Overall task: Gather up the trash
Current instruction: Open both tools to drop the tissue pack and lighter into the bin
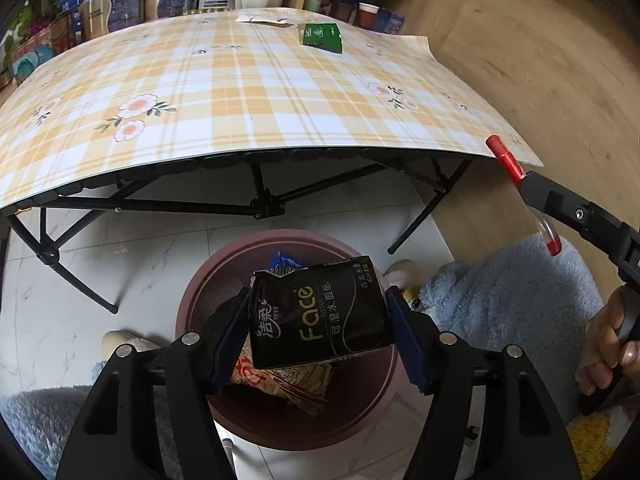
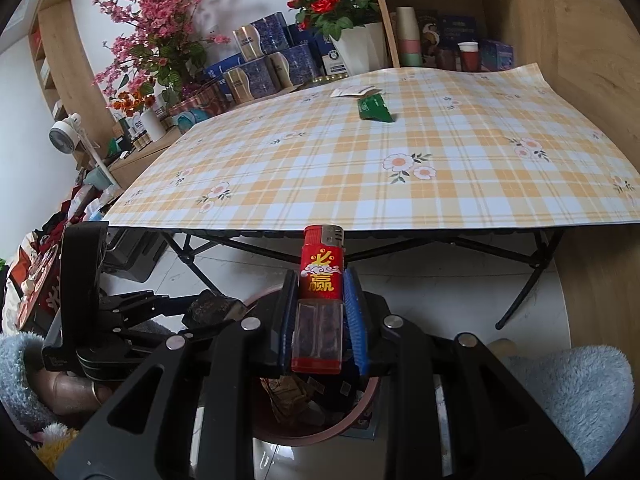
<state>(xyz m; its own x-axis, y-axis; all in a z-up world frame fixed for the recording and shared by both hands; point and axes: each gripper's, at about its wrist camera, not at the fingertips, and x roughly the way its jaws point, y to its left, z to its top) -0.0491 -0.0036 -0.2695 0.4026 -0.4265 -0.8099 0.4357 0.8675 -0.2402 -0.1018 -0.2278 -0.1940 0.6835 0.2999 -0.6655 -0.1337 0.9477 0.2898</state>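
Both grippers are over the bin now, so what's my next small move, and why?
Probably open the left gripper a little wider. The black tissue pack already hangs between its fingers directly above the brown bin, with a gap showing at the right finger, so it should fall in. The right gripper, clamping the red lighter, can follow.

The left gripper [image 1: 320,328] is pointed steeply downward, its jaws set wide, the left pad touching a black tissue packet [image 1: 320,316]. The right gripper [image 2: 320,312] is angled downward, its jaws clamped on a red lighter [image 2: 321,280]. A hand [image 1: 604,344] is wrapped around its handle.
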